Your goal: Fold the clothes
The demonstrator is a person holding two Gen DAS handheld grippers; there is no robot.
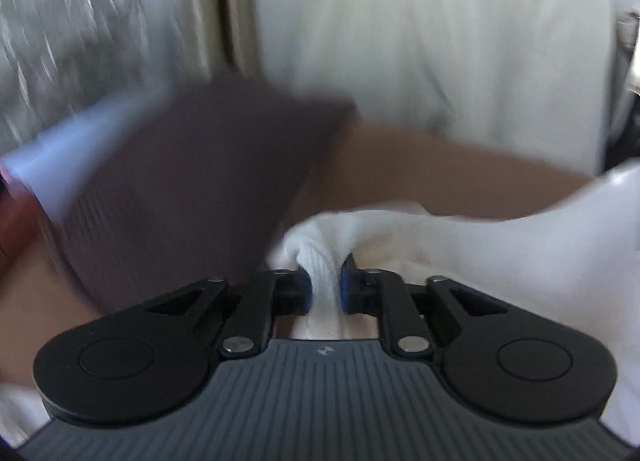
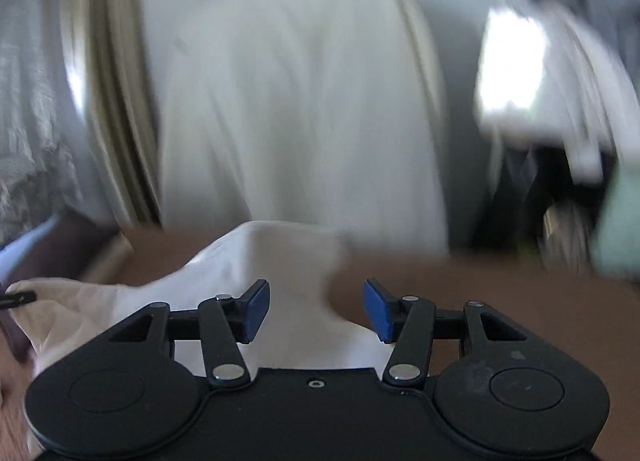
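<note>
While both views are smeared by motion blur, the left gripper [image 1: 325,281] is plainly clenched on a bunched fold of the white garment [image 1: 480,245], a ribbed strip of the cloth pinched between its blue-padded fingers [image 1: 347,285] and rising just beyond them. From that pinch the garment spreads to the right and toward the near edge of the view, lying over a brown tabletop [image 1: 440,173]. A dark grey-brown flat thing [image 1: 192,189], too blurred to name, lies on the left, its near corner just beside the pinched fold. In the right wrist view the right gripper [image 2: 316,311] is released, its fingers [image 2: 378,315] spread well apart with nothing between them; the white garment [image 2: 260,261] lies under and beyond the left finger, while the right finger is over bare tabletop [image 2: 500,285]. The garment trails off to the left, where a black tip at the view's edge touches it. Pale curtains [image 2: 280,101] hang at the far side. No container can be made out in either view.
</note>
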